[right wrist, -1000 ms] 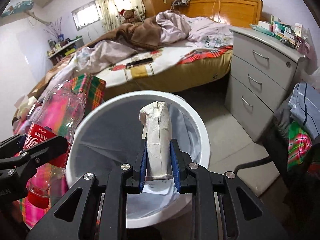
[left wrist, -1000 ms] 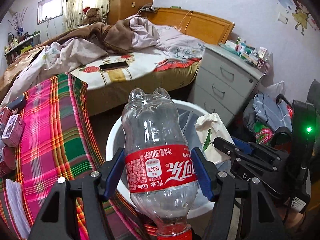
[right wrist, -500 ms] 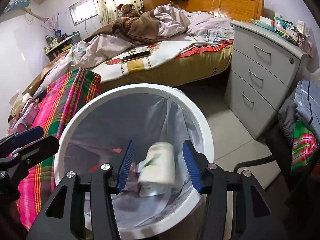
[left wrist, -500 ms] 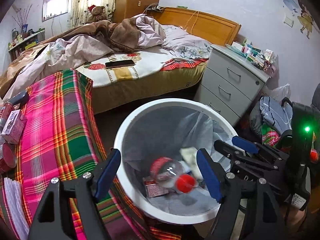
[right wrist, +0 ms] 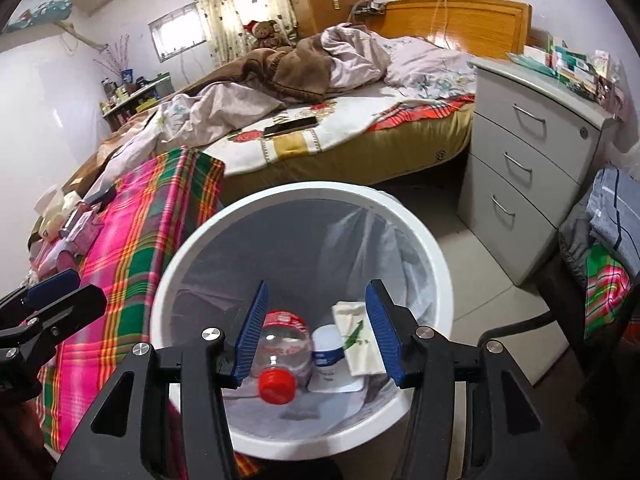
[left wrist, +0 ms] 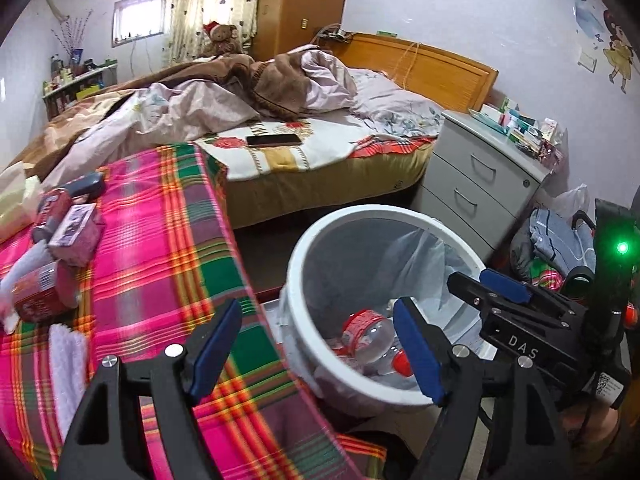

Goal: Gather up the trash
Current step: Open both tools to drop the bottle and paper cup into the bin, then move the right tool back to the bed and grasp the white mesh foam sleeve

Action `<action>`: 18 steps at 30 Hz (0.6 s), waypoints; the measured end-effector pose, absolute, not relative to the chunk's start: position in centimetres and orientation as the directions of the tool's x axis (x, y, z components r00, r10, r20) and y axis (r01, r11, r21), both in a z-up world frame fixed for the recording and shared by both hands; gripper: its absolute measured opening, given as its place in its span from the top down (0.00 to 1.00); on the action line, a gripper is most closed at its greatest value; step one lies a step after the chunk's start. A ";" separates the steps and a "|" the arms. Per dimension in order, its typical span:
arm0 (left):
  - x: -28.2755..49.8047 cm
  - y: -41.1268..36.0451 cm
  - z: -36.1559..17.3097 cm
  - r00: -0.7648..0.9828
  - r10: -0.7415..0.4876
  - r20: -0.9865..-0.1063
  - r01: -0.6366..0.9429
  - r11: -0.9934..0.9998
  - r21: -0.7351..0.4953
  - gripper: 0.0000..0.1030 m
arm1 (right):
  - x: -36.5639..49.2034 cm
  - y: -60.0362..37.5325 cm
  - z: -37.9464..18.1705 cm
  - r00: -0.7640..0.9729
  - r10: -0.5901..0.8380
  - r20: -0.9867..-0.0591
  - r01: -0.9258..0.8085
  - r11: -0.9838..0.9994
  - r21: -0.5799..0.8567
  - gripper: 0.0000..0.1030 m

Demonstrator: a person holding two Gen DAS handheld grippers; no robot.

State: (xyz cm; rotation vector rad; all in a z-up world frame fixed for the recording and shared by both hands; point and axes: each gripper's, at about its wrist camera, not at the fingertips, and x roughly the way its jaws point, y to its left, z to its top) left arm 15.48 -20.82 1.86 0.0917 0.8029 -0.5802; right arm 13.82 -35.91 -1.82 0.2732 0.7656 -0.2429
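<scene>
Trash lies in the round white plastic bin [left wrist: 298,276]: from the left wrist, the clear plastic cola bottle [left wrist: 370,334] shows inside, and the left gripper [left wrist: 316,350] has just been opening, empty. From the right wrist, bottle [right wrist: 286,350] and white folded packet [right wrist: 358,338] lie inside; the right gripper [right wrist: 318,330] has just been opening, nothing held.

There is one round white plastic trash bin [right wrist: 436,264] with a thin clear liner. Inside it I count three pieces of trash: one clear plastic cola bottle [right wrist: 282,350] with a red cap and red label, one small white container with a blue band [right wrist: 328,350], and one white paper packet with a green leaf print [right wrist: 358,338]. On the bed there is one black flat phone [left wrist: 274,140] and one brown teddy bear with a red hat [left wrist: 220,38]. The grey bedside cabinet [right wrist: 532,168] has three drawers.
</scene>
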 end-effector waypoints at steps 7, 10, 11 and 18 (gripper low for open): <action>14.7 -17.5 2.4 0.593 -0.422 -0.686 0.476 0.870 -0.124 0.23 | 14.1 -33.6 -0.9 0.717 -0.099 -0.690 0.278 0.948 0.152 0.49; 14.6 -15.6 2.5 0.614 -0.403 -0.679 0.448 0.886 -0.121 0.23 | 14.3 -32.5 -0.6 0.728 -0.086 -0.680 0.254 0.955 0.151 0.49; 14.5 -15.1 2.6 0.620 -0.397 -0.677 0.439 0.890 -0.120 0.23 | 14.3 -32.1 -0.5 0.731 -0.077 -0.678 0.244 0.957 0.154 0.49; 14.3 -10.9 2.6 0.659 -0.351 -0.665 0.377 0.920 -0.112 0.23 | 14.7 -28.9 -0.2 0.750 -0.028 -0.660 0.186 0.968 0.170 0.49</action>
